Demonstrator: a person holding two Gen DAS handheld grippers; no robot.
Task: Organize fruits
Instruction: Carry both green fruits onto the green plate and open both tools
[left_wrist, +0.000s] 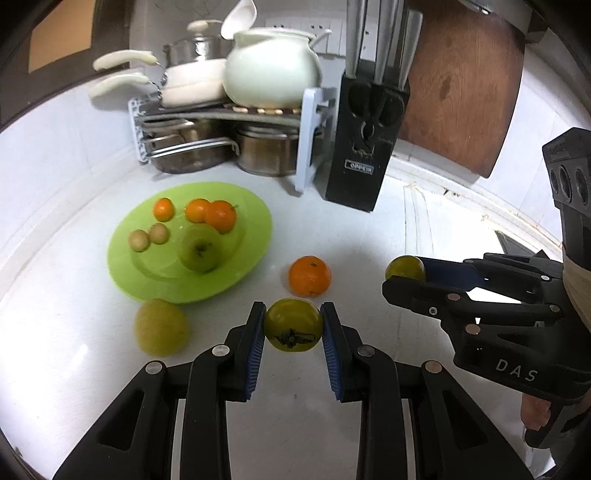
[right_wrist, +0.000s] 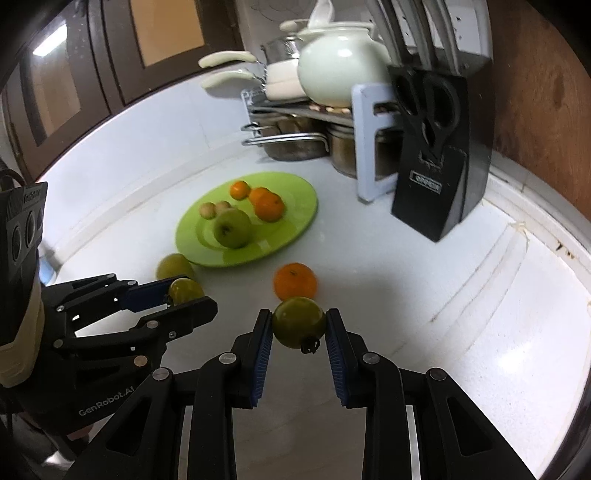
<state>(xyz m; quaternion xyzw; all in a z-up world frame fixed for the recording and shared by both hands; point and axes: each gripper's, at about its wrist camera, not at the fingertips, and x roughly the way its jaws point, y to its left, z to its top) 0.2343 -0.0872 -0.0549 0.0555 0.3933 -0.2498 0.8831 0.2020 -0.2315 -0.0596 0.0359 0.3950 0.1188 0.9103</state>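
Nearest, at six o'clock in the left wrist view: left gripper (left_wrist: 293, 328), jaws clenched on a round green tomato with a dark dried calyx (left_wrist: 293, 325), blue ribbed pads pressing its two sides, calyx turned toward the camera. Held clear of the white table (left_wrist: 369, 236), apparently so as to be carried rather than rolled. Same arrangement in the right wrist view: right gripper (right_wrist: 300, 328), jaws grasping a second round green tomato (right_wrist: 299, 322), calyx hanging at its lower edge. One fruit per hand, probably to move both in a single trip.

Just beyond, at twelve o'clock of each held tomato, a loose orange mandarin (left_wrist: 309, 276) resting on the table, untouched. At nine o'clock of the left gripper, a dull yellow-green pear-like fruit (left_wrist: 160, 326) lying just beside the plate's rim, also outside it.

Farther, toward eleven o'clock: a flat lime-green plastic plate (left_wrist: 258, 206), likely the gathering place, already bearing a green apple (left_wrist: 199, 249) near its middle, three small oranges (left_wrist: 212, 214) toward the far rim and two small pale round fruits (left_wrist: 147, 236) side by side at the apple's ten o'clock. Room left on the near side for both tomatoes.

Farthest, at twelve to one o'clock: a metal rack of steel pots (left_wrist: 221, 147) topped by a white ceramic pot (left_wrist: 271, 70), then a black knife block (left_wrist: 364, 140), well apart from the fruit.
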